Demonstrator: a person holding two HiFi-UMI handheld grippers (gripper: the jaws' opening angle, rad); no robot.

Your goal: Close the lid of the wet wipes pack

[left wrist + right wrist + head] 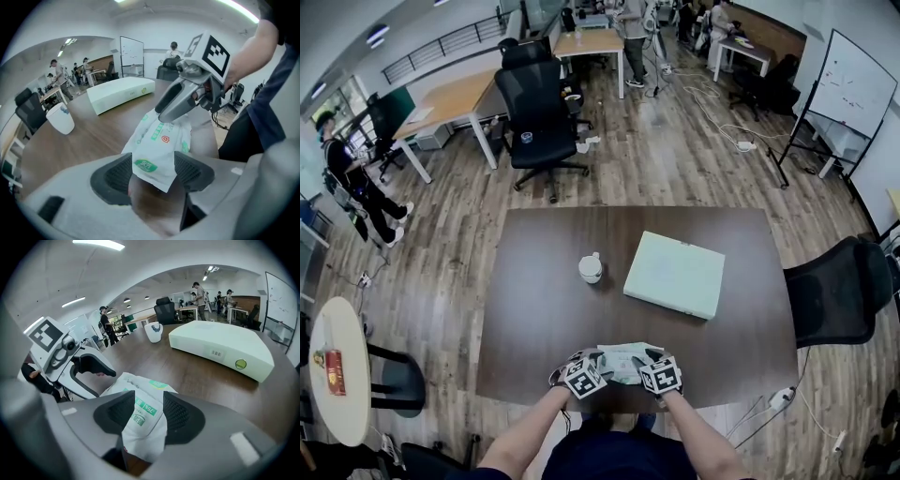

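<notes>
While tilted down, left gripper (152, 172) and right gripper (143, 416) clamp pack (161, 140).

Count on the table (534, 309): 1 wet wipes pack (623, 361), 1 white cup (591, 268), 1 flat white box (675, 274). Grippers, 2 total: left hand-held gripper (152, 173), right hand-held gripper (145, 416).

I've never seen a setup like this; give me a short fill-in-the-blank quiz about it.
1. The left gripper and the right gripper both grip the ____.
2. In the head view, the white cup stands on the table to the ____ of the pale box.
3. The gripped thing's printed labels are mostly ____.
Missing: wet wipes pack; left; green.
</notes>
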